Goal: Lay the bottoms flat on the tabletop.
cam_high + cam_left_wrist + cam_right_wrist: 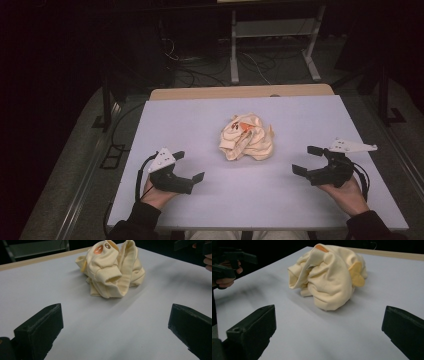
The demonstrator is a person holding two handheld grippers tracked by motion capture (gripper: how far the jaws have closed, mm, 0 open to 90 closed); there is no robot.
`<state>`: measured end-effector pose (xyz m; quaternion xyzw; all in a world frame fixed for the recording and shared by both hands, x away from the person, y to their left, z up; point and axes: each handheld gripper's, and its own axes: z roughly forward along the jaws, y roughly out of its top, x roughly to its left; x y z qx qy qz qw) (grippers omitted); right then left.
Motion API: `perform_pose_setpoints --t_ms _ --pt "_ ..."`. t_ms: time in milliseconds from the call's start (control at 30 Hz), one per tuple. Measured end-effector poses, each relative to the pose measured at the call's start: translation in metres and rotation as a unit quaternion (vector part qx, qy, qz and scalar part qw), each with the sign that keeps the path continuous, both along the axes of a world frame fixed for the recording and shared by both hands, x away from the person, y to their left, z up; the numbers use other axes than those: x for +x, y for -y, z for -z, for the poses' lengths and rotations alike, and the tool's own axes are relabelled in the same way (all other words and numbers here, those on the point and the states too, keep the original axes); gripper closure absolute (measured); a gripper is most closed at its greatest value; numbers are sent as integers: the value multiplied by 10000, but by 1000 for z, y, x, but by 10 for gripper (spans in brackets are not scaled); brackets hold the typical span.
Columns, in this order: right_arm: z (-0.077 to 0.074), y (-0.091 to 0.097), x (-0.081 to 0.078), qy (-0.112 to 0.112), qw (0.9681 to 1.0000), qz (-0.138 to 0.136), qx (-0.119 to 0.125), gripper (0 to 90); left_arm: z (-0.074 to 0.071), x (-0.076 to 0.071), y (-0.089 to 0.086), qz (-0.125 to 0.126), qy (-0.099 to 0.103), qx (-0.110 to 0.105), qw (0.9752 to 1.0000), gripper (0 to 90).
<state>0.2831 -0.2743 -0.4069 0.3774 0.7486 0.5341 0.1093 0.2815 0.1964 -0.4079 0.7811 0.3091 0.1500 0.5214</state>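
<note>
- Garment [247, 137], a pale yellow one with orange markings, lies crumpled in a heap at the middle of the table [190, 115], well apart from both grippers; it looks bunched so that no edge or sleeve lies flat
- Nearest, the person's hands come in over the near edge, one at each side, which leaves the heap between them
- Left gripper [191, 168] sits near left, jaws spread wide and holding nothing, pointed right and slightly far toward the heap; in the left gripper view the garment [112, 270] stands ahead between the two black jaws
- Right gripper [306, 160] sits near right, jaws likewise released and bare, pointed left toward the heap; in the right gripper view the garment [329, 275] lies ahead, with the other hand at far left
- Judging by this mirrored, ready pose, both seem set to close in on the cloth from either side
- Farther off, a wooden strip [240, 92] borders the table's far edge, with a metal stand [272, 45] and cables on the dark floor beyond
</note>
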Motion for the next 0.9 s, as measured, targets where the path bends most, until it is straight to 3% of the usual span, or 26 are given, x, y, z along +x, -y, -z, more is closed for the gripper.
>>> perform_pose_setpoints --t_ms 600,900 --pt "-12 -5 22 -236 9996 -118 -100 0 -18 23 14 74 4 111 9999 0" --pt "-32 -15 42 -196 9992 -212 -291 0 -29 39 21 79 91 150 9998 0"
